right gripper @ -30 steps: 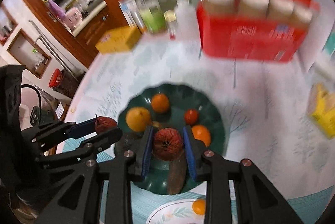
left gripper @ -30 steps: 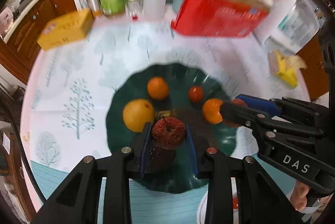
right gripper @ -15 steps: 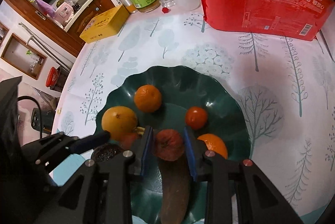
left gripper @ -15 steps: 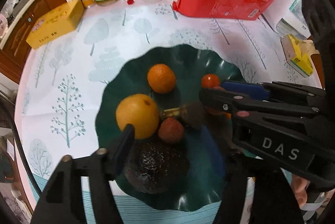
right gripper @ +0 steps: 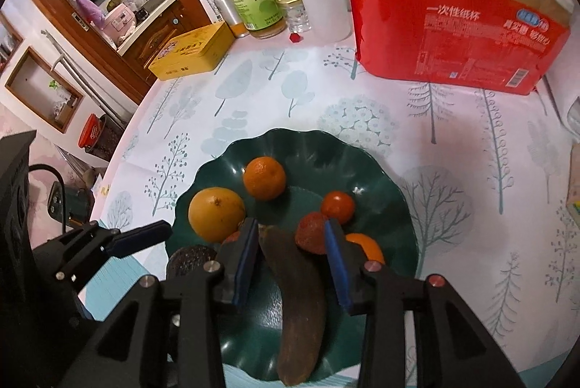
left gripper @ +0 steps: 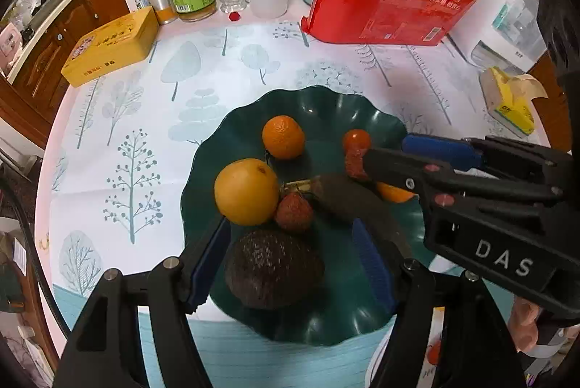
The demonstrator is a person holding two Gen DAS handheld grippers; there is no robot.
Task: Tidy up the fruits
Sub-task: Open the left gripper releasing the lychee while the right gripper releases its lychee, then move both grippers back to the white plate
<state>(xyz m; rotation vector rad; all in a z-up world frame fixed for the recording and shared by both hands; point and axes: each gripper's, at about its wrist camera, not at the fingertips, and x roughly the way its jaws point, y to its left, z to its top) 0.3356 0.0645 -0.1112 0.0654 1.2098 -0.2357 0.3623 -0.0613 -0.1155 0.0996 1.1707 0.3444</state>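
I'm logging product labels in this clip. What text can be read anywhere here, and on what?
"DAS": white letters on the right gripper body.
"一次性纸杯": white print on the red paper-cup pack.
Red pack's blue badge and fine print: too small to read.
Yellow tin: lettering blurred.
Green-labelled bottle: label text too small.

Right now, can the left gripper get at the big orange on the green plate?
Probably yes. The left gripper stands open over the avocado, and the big orange lies just beyond its left finger, top uncovered. The lychee touching it could get nudged.
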